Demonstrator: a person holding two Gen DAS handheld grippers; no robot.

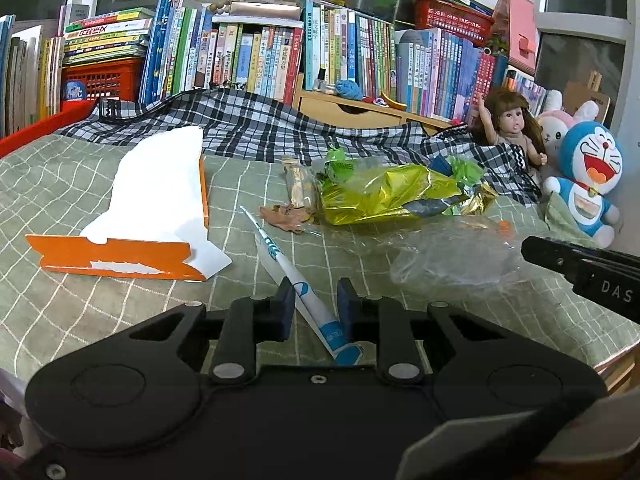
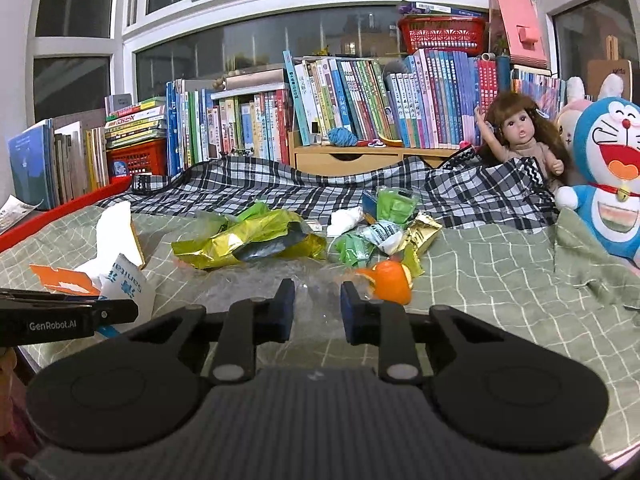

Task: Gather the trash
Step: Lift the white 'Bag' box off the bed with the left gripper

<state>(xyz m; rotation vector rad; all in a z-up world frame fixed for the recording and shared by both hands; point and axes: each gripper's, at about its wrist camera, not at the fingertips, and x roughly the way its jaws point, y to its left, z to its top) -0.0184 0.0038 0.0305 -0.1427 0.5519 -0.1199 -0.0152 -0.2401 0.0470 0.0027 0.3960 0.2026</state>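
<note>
A thin white-and-blue wrapper (image 1: 304,296) is pinched in the left tool (image 1: 316,304), its tip pointing across the bed (image 1: 100,292). The right tool (image 2: 316,306) is nearly closed around a clear plastic bag (image 2: 276,280) lying on the bed; whether the pads press it cannot be told. The bag is judged light, limp and slippery, so a bunched fold is best taken. Foil wrappers (image 2: 248,244) lie just beyond.

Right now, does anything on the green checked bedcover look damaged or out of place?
Yes. The orange and white cardboard box lies torn open and flattened. Crumpled yellow-green foil wrappers and a piece of orange peel are scattered on the green checked bedcover.
</note>
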